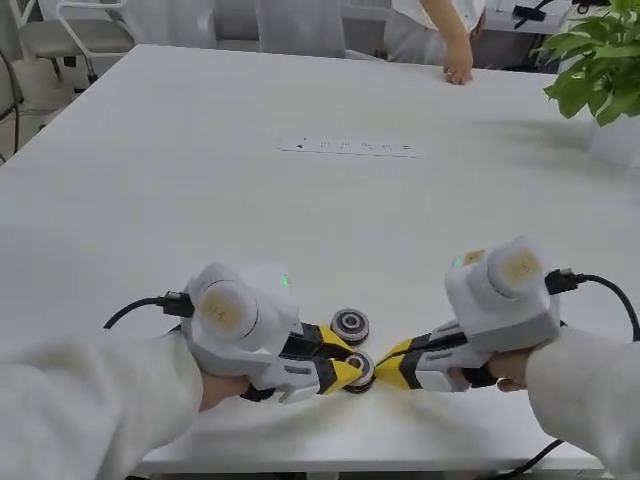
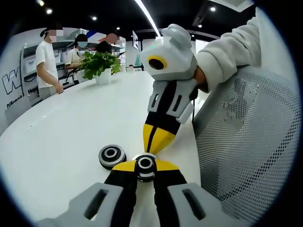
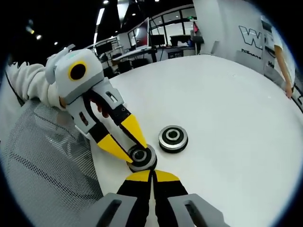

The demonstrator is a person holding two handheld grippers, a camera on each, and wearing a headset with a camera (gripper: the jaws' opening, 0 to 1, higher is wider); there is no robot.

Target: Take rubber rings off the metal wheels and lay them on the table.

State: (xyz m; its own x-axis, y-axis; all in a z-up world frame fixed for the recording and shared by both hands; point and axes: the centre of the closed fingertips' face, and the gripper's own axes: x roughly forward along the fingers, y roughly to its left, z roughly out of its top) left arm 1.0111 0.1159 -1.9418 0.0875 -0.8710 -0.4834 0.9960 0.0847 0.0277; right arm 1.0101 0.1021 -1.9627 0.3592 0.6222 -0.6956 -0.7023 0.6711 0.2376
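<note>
Neither of the two metal wheels looks stripped: no loose ring lies on the bench [image 1: 300, 220], so by my reading the whole job is ahead, with the first pull being set up. The near wheel [image 1: 358, 370] sits at the bottom centre of the head view, close to the bench's front edge, a small bright disc with a dark hub and a black rubber band around its rim. The second wheel [image 1: 350, 324] lies flat just above it in the frame, near but not touching, and its rubber ring [image 3: 173, 148] shows as a dark band below a shiny face.

The left gripper [image 1: 348, 362] comes in from the lower left, its yellow tips closed on the near wheel, one on each side. The right gripper [image 1: 385, 358] comes from the lower right with its jaws drawn almost together, their tip against the wheel's edge; whether they pinch the ring I cannot tell.

Further out, a pale strip [image 1: 350, 147] lies mid-bench, a person's hand [image 1: 460, 70] rests on the far edge, and a plant [image 1: 600, 60] fills the upper right
</note>
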